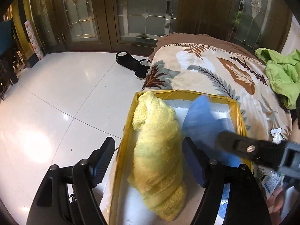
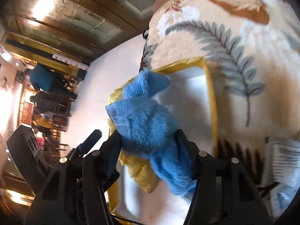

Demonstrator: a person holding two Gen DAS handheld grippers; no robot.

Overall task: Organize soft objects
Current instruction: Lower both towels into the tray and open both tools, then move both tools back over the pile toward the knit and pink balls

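Left wrist: my left gripper (image 1: 148,161) wide, yellow towel (image 1: 157,150) loose in box (image 1: 235,103). Right gripper (image 2: 148,150) w/ jaws spread around blue cloth (image 2: 148,131); soft, limp, grab mid-bunch.

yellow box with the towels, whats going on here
A person with a gripper in each hand is sorting soft cloths into the yellow-edged box on the leaf-print cover. The rolled yellow towel already lies in the box, between the open fingers of the left tool. The right tool has the blue towel between its fingers over the box; whether it grips is unclear.
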